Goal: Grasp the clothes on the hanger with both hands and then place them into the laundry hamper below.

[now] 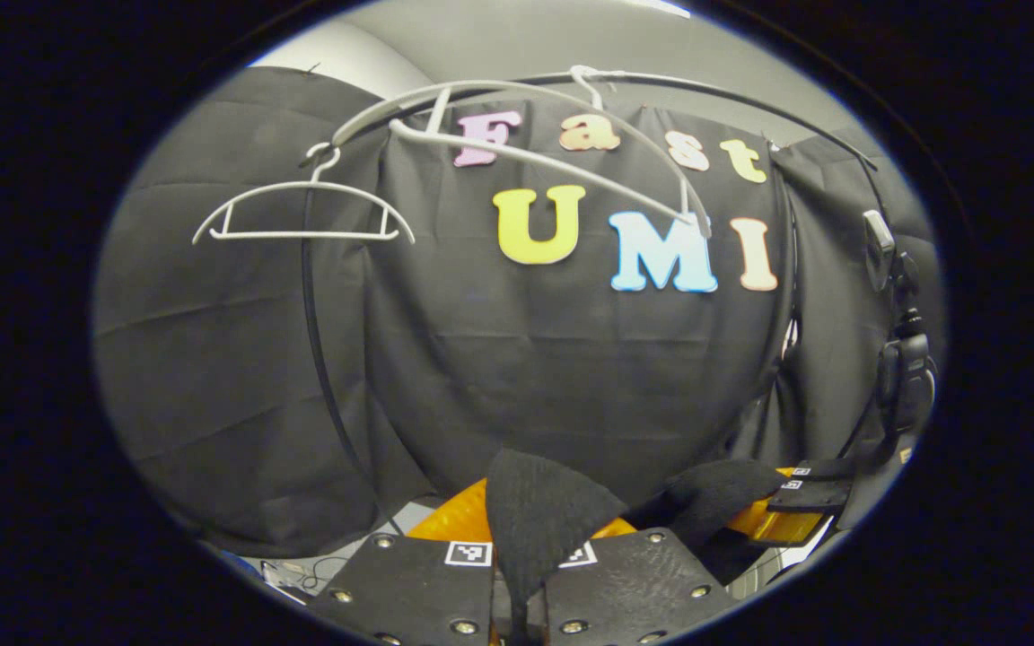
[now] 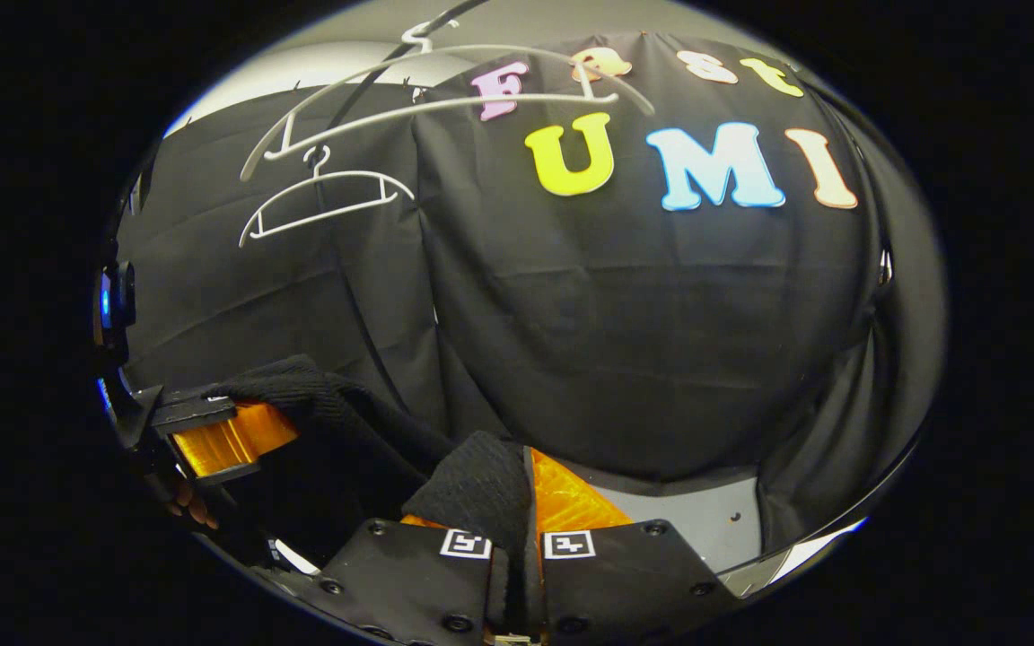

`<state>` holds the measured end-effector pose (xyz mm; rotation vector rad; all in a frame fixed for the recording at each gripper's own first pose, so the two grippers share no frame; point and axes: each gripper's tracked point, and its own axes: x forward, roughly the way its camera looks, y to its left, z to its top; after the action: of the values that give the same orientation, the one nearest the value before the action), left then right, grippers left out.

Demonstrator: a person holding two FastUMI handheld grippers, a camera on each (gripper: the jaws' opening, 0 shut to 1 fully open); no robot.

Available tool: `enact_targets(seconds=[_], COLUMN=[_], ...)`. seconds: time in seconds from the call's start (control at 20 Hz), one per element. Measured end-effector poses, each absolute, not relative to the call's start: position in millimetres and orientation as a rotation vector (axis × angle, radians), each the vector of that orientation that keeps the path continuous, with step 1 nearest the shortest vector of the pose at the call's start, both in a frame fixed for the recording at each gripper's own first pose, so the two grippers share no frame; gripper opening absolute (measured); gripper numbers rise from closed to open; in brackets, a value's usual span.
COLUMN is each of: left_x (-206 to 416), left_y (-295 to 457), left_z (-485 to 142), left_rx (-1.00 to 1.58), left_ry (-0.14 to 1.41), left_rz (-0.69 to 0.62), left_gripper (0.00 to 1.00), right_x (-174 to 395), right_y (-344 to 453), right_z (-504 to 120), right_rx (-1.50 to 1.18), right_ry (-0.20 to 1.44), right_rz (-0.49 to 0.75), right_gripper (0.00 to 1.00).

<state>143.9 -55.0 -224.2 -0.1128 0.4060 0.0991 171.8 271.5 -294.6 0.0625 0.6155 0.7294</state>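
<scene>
Between both grippers' jaws, black garment [image 1: 535, 520].

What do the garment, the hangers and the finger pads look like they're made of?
Garment: black, likely a knit or fleece; its surface is matte and fuzzy, and it bunches softly where both grippers pinch it.
Hangers: pale grey, smooth and thin, probably plastic or coated wire; I can't tell which.
Finger pads: translucent orange with fine ribs, seemingly a soft plastic or rubber.

right gripper [image 2: 517, 538] fingers pinch black garment [image 2: 472, 489] | left gripper [image 2: 212, 431] grips it too | 2 bare hangers [image 2: 324, 202] above
</scene>
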Motion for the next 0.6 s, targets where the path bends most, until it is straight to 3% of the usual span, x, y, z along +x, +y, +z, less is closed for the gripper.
enact_targets(seconds=[0.6], left_x=[99], left_y=[-46], left_z=[-391], left_rx=[-0.069], left_ry=[0.709], left_rz=[0.123], left_gripper=[0.08], right_x=[136], right_y=[274], right_z=[-419], right_rx=[-0.094], right_ry=[0.814], right_rz=[0.714], right_gripper=[0.08])
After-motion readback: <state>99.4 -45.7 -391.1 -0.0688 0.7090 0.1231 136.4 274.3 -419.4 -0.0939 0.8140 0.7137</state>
